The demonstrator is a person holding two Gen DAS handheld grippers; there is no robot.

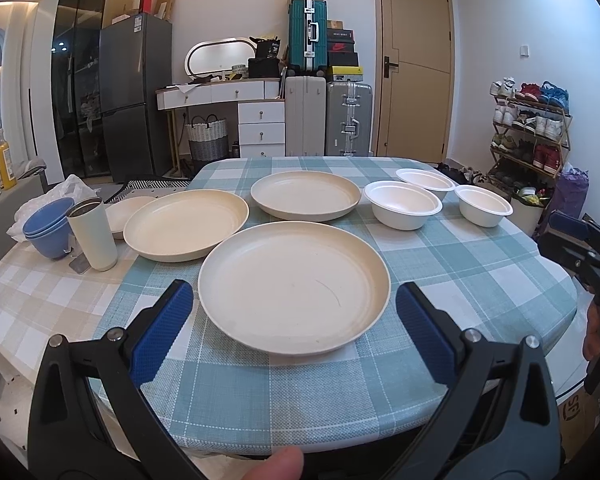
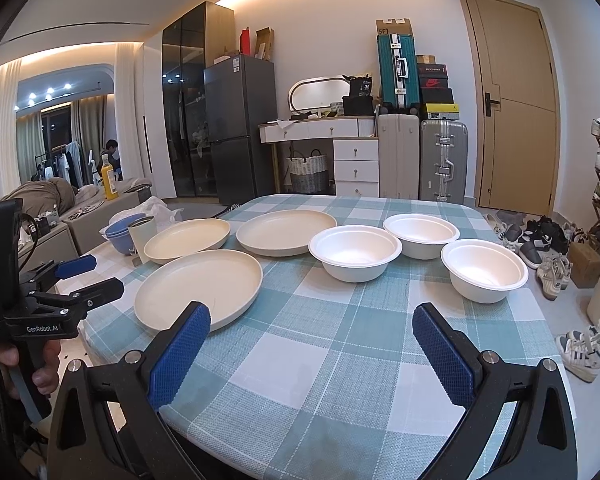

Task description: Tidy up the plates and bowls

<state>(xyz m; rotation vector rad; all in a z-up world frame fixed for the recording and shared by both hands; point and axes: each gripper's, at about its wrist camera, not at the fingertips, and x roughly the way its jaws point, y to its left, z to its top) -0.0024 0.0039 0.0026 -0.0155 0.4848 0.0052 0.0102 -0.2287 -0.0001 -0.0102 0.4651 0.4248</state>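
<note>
Nothing has been stacked yet: three round cream plates (image 1: 294, 286) and three white foam bowls (image 2: 355, 252) are spread out. The left gripper (image 1: 294, 312) and the right gripper (image 2: 310, 344) are held wide open and empty.

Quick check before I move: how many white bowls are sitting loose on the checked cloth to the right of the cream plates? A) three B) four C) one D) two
A: three separate white bowls show in the right wrist view, the nearest left bowl, the far bowl and the right bowl, none stacked.
</note>
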